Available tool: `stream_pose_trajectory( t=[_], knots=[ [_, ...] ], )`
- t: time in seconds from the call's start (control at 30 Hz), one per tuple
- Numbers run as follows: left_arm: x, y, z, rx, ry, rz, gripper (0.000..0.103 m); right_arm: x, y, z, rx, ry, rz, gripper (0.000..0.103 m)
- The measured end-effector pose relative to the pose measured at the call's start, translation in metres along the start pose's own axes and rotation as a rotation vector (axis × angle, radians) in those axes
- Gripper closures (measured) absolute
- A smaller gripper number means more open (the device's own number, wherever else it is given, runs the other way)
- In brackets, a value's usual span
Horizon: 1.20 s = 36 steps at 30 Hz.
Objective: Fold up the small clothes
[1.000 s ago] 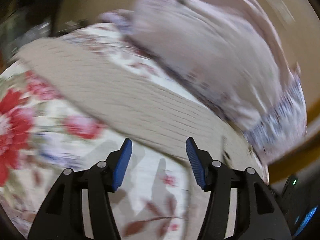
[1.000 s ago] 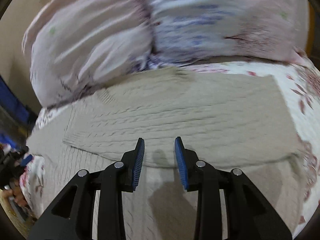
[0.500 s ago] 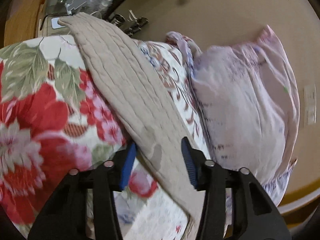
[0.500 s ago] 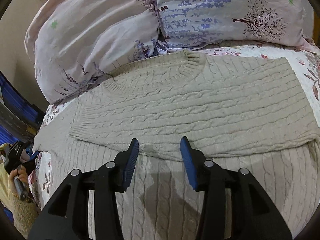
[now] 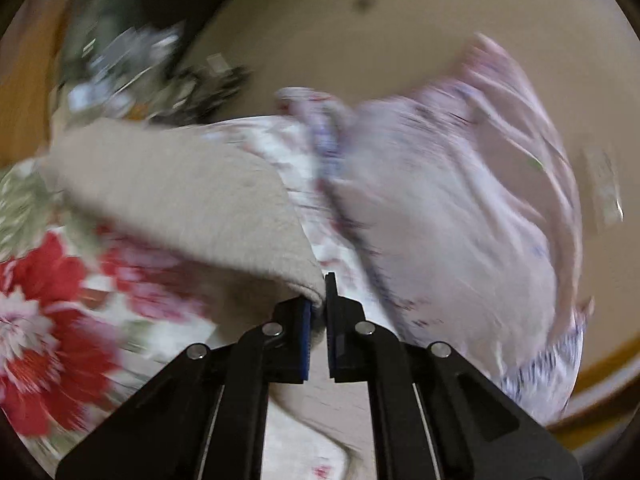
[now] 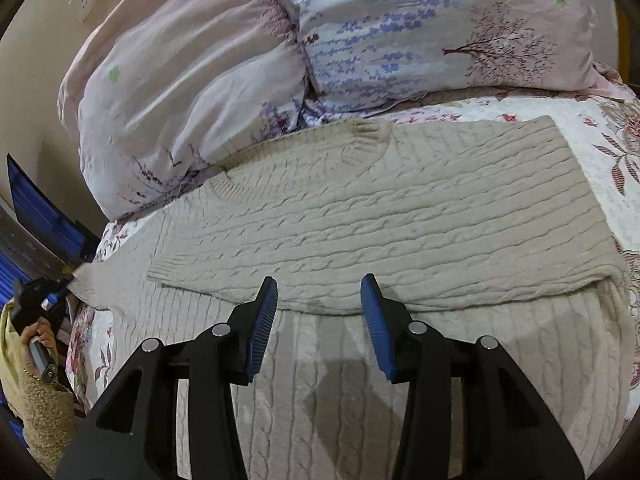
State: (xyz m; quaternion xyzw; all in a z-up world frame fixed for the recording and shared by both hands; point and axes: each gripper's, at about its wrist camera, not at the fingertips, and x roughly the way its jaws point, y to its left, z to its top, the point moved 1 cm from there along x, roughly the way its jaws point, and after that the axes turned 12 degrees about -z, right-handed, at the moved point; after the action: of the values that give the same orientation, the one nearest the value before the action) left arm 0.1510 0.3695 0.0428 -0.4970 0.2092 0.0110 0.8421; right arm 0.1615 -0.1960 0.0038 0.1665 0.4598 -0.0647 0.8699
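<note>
A beige cable-knit sweater (image 6: 380, 216) lies flat on the floral bedspread, its right sleeve folded across the chest. My right gripper (image 6: 319, 304) is open and empty, hovering over the folded sleeve's lower edge. My left gripper (image 5: 318, 304) is shut on the sweater's left sleeve (image 5: 192, 208), which is lifted off the bed; the view is blurred. In the right wrist view the left gripper (image 6: 60, 292) shows at the far left, pinching the sleeve's end.
Two pale lilac printed pillows (image 6: 360, 40) lie against the beige wall behind the sweater's collar. The floral bedspread (image 6: 608, 152) shows right of the sweater. Cluttered dark items (image 5: 132, 64) lie beyond the bed's left end.
My left gripper has closed on the left sleeve and lifted it. My right gripper has opened wider and stayed over the sweater.
</note>
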Motion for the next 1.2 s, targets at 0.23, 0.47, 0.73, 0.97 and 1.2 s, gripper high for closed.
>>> stream_pose_trajectory(
  t=[0.23, 0.47, 0.73, 0.97, 1.2],
  knots=[
    [0.042, -0.118, -0.074, 0.312, 0.16, -0.152, 0.098, -0.005, -0.012, -0.001, 0.024, -0.012, 0.0, 0.057],
    [0.101, -0.167, -0.178, 0.454, 0.382, -0.243, 0.098, -0.005, -0.021, -0.007, 0.031, -0.007, -0.007, 0.057],
    [0.122, -0.165, -0.241, 0.505, 0.489, -0.254, 0.098, -0.005, -0.024, -0.006, 0.033, -0.009, -0.008, 0.057],
    [0.138, -0.164, -0.273, 0.501, 0.634, -0.275, 0.063, -0.014, -0.014, 0.002, -0.022, -0.046, -0.023, 0.057],
    [0.097, -0.121, -0.226, 0.352, 0.592, -0.31, 0.041, -0.037, 0.049, 0.01, -0.283, -0.167, 0.072, 0.057]
  ],
)
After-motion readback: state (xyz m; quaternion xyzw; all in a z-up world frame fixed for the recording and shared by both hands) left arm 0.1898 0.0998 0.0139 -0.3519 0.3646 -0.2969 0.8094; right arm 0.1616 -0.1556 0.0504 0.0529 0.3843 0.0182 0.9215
